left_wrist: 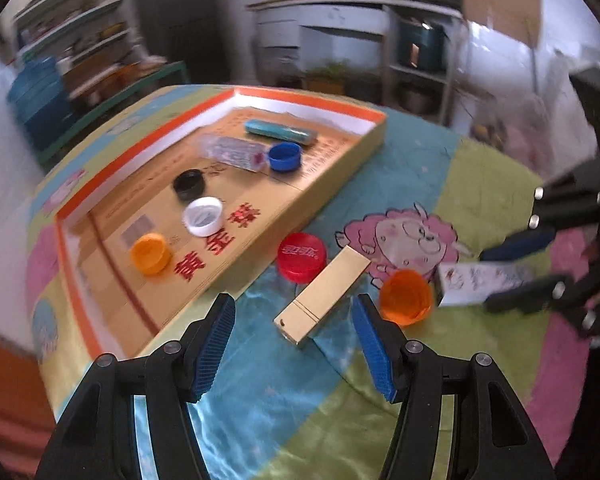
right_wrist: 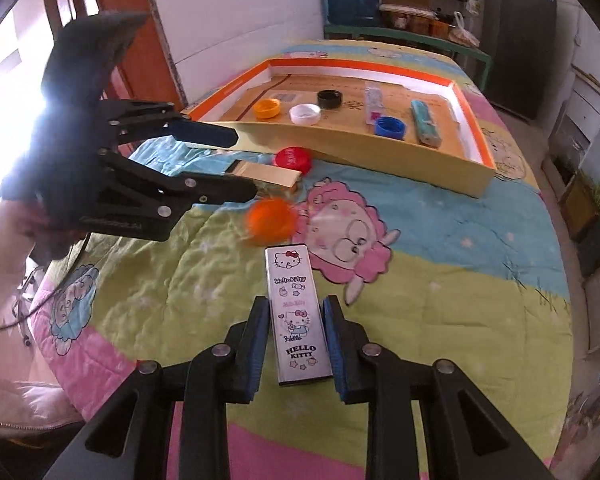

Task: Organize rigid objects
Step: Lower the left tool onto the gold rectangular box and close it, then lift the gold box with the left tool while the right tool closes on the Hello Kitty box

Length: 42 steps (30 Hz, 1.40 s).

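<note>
A gold rectangular box (left_wrist: 324, 296) lies on the quilt between the tips of my left gripper (left_wrist: 294, 308), whose jaws stand wide apart and clear of it. Beside the box are a red cap (left_wrist: 302, 256) and an orange cap (left_wrist: 406, 296). In the right wrist view my right gripper (right_wrist: 296, 312) is shut on a Hello Kitty tin (right_wrist: 290, 272), its pads on the tin's long sides. The left gripper (right_wrist: 246, 164) hangs there over the gold box (right_wrist: 272, 174), near the red cap (right_wrist: 294, 158) and the blurred orange cap (right_wrist: 270, 220).
A shallow cardboard tray (right_wrist: 380, 160) with an orange rim lies at the back of the quilt. It holds orange (right_wrist: 267, 109), white (right_wrist: 305, 114), black (right_wrist: 329, 99) and blue (right_wrist: 389, 127) caps, a clear packet (right_wrist: 374, 106) and a teal tube (right_wrist: 425, 124). Shelves stand behind.
</note>
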Each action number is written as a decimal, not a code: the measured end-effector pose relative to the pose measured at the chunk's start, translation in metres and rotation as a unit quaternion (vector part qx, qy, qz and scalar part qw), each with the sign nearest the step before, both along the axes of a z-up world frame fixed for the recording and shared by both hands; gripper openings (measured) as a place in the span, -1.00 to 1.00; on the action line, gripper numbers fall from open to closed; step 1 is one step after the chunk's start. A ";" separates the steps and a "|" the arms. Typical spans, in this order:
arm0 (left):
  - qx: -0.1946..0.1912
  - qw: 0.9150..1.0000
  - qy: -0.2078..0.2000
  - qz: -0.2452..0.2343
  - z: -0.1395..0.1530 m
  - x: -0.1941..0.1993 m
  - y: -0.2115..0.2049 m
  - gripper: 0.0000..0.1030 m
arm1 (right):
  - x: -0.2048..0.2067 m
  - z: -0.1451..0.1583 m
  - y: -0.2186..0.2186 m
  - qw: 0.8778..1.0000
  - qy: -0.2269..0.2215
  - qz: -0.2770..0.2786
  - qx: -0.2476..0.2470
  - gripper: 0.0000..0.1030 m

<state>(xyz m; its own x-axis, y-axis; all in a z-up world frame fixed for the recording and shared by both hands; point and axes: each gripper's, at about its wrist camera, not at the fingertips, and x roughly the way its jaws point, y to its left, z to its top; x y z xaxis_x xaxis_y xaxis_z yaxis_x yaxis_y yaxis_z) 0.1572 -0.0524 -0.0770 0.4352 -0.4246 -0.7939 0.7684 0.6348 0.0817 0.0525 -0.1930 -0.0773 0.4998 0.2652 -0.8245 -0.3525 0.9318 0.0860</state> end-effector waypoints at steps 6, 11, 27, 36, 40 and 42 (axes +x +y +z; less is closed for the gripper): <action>-0.007 0.999 0.006 -0.032 -0.006 0.005 -0.014 -0.08 | 0.001 -0.003 -0.009 1.000 0.008 -0.018 0.009 -0.46; -0.016 0.999 0.010 -0.029 -0.007 -0.001 -0.014 -0.43 | 0.002 -0.003 -0.009 1.000 0.007 -0.019 0.009 -0.46; -0.055 0.989 0.039 0.130 -0.005 -0.037 -0.001 -0.66 | -0.001 -0.004 -0.011 0.999 0.001 -0.027 0.023 -0.47; -0.083 0.977 0.024 0.193 0.021 -0.061 0.004 -0.66 | -0.002 0.002 -0.003 0.999 -0.005 -0.017 0.028 -0.48; -0.075 0.969 0.002 0.237 0.037 -0.066 0.008 -0.65 | -0.001 0.012 0.001 0.999 -0.016 -0.011 0.030 -0.48; -0.074 0.964 -0.006 0.256 0.044 -0.066 0.011 -0.65 | 0.001 0.018 0.003 0.999 -0.024 -0.009 0.031 -0.48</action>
<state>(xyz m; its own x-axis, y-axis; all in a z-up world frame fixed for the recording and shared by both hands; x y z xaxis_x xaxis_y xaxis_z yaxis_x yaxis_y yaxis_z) 0.0914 -0.0418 -0.0327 0.6271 -0.2595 -0.7344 0.3504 0.9361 -0.0315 0.0535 -0.1898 -0.0594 0.5433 0.3063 -0.7817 -0.3406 0.9314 0.1282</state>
